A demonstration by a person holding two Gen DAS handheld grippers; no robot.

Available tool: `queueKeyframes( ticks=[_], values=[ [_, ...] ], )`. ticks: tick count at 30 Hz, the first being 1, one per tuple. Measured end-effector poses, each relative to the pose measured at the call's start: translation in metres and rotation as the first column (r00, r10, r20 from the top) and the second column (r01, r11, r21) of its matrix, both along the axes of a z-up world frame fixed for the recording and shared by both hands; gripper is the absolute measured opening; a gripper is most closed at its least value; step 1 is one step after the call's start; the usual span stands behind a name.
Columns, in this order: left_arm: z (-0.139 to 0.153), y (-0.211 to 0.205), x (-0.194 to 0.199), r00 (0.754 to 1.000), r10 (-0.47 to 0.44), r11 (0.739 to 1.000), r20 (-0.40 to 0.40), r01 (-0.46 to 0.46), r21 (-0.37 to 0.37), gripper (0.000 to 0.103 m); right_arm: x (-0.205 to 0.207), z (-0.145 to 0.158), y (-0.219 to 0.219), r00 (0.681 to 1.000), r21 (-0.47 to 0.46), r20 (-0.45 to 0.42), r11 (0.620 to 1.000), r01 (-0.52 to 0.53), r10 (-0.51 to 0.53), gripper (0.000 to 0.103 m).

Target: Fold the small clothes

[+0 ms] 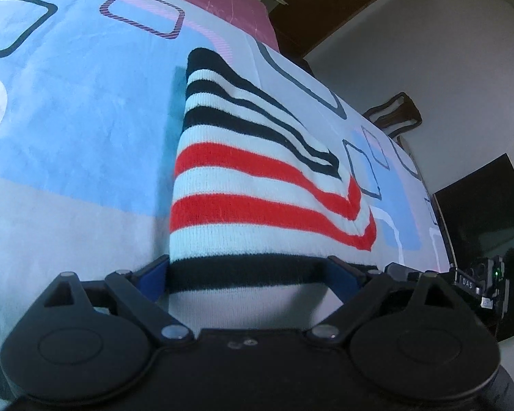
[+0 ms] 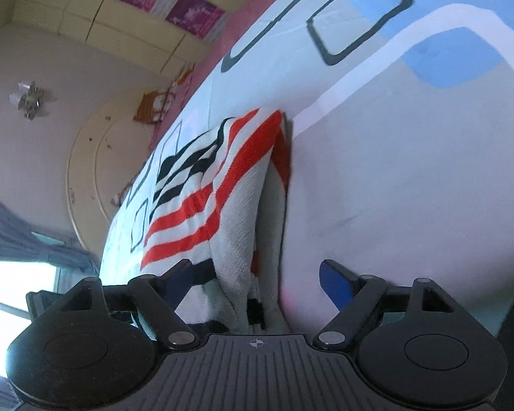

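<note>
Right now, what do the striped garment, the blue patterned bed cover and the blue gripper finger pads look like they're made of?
The white garment with red and black stripes looks like knitted yarn, matte: fine ribbed loops show. The light blue bed cover with dark rounded squares looks like printed woven cloth, softly creased. The blue finger pads look like smooth rubber or plastic; which one is unclear.

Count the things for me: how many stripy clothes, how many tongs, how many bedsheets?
Stripy clothes: 1
Tongs: 2, the left tongs and the right tongs
Bedsheet: 1
Total: 4
</note>
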State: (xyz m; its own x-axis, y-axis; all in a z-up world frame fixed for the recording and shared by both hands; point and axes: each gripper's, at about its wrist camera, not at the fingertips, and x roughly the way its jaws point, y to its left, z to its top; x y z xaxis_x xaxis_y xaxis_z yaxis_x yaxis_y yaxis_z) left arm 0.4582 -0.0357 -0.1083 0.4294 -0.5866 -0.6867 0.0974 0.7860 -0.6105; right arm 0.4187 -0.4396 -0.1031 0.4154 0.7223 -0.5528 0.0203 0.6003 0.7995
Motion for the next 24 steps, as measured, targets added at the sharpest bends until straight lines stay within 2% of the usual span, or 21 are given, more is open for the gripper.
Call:
queueKeyframes(
  ticks=[7,14,16,18,21,24],
  values=[
    [0.000,-0.002,0.004,1.000,-0.005,1.000,0.001,0.004,0.008,0.093,0.012,0.000,0.011,0.995,-0.016,0.016,0.995,-0.098,0.098,0.081],
    [0.002,-0.002,0.003,1.000,0.004,1.000,-0.001,-0.004,0.013,0.092,0.021,-0.005,0.023,0.992,0.020,0.040,0.992,-0.123,0.122,0.081],
    [0.003,-0.001,0.003,1.000,0.003,1.000,-0.002,-0.003,0.015,0.090,0.018,-0.003,0.022,0.985,0.009,0.037,0.985,-0.170,0.170,0.074],
    [0.002,0.000,0.003,1.000,-0.003,1.000,0.000,0.003,0.014,0.090,0.014,-0.005,0.015,0.979,0.007,0.032,0.980,-0.200,0.200,0.062],
    [0.000,0.000,0.008,1.000,-0.019,1.000,0.005,0.019,0.004,0.090,0.019,-0.016,0.005,0.987,0.074,-0.002,0.985,-0.158,0.159,0.054],
    [0.000,-0.006,0.016,1.000,-0.030,1.000,-0.002,0.030,0.006,0.090,0.024,-0.015,0.020,0.988,0.039,0.026,0.988,-0.152,0.151,0.044]
  ],
)
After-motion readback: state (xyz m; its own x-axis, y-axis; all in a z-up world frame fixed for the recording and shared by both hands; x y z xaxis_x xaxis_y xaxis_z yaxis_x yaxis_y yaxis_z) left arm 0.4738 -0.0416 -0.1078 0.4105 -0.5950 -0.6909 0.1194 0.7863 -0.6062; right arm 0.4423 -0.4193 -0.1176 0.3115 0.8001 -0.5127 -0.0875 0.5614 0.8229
